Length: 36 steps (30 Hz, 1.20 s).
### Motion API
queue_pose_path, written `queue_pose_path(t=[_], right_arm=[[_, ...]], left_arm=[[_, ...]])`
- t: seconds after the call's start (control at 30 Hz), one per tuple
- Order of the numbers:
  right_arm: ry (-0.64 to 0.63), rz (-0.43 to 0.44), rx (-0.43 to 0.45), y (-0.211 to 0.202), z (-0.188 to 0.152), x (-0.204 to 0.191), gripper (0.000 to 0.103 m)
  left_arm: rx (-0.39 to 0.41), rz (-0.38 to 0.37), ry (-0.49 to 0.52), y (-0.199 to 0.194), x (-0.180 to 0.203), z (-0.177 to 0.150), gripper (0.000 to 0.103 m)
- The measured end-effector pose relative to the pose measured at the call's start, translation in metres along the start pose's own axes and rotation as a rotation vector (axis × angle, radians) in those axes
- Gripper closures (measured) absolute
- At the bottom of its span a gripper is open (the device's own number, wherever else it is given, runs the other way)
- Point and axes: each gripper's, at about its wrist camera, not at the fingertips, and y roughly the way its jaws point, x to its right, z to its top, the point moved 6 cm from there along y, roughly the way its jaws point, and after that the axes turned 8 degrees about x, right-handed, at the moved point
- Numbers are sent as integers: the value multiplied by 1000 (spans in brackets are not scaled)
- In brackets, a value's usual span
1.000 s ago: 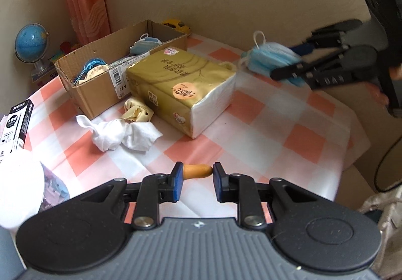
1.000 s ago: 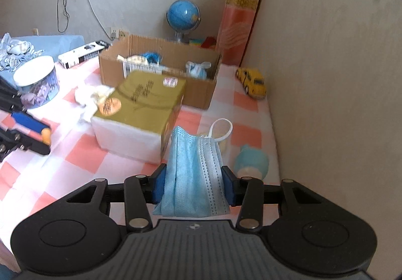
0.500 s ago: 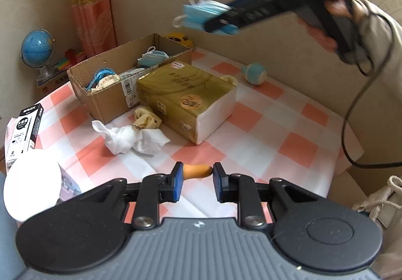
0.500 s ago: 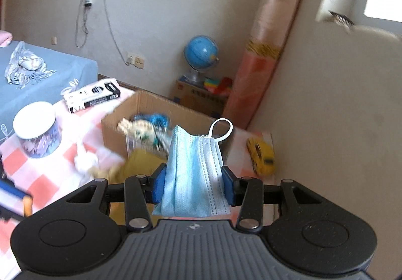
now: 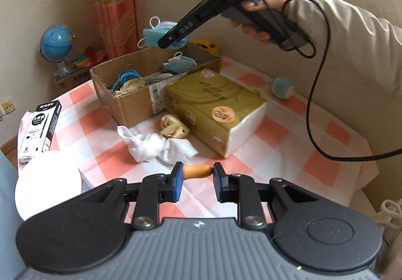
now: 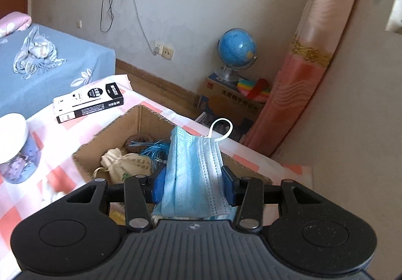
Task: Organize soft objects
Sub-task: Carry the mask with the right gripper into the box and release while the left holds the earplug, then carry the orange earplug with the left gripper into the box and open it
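My left gripper hangs low over the checked tablecloth, shut on a small orange soft piece. Held in a person's hand, my right gripper grips a folded blue face mask; its jaws are opening while the pads still touch the mask. In the left wrist view, that mask and the right gripper hover above the far end of an open cardboard box. The box holds a beige pouch, blue string and another mask.
A gold tissue pack lies beside the box, with a white cloth and a beige scrunchie in front. A blue round toy, yellow car, black-and-white carton and white-lidded tin surround them. A cable dangles from the right gripper.
The right gripper rose from the table's right side and carried the mask leftward to above the box. The left gripper kept its grip and shifted only slightly.
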Motion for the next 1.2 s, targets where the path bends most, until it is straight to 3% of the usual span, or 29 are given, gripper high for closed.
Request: queue_pose_path(t=[0.1, 0.23, 0.43, 0.73, 0.9, 1.2], right_arm=[[5, -32, -12, 16, -7, 3, 21], [62, -38, -29, 17, -18, 7, 15], [99, -50, -4, -16, -27, 1, 0], [172, -73, -37, -75, -60, -22, 0], [236, -105, 0, -113, -86, -34, 0], [367, -215, 24, -156, -137, -46, 0]], left_arm=[[3, 4, -6, 3, -4, 2, 80], [9, 0, -4, 5, -5, 6, 80], [12, -7, -20, 8, -9, 12, 80], [14, -7, -42, 12, -12, 31, 80], [20, 1, -35, 17, -12, 42, 80], [19, 32, 0, 40, -15, 76, 80]])
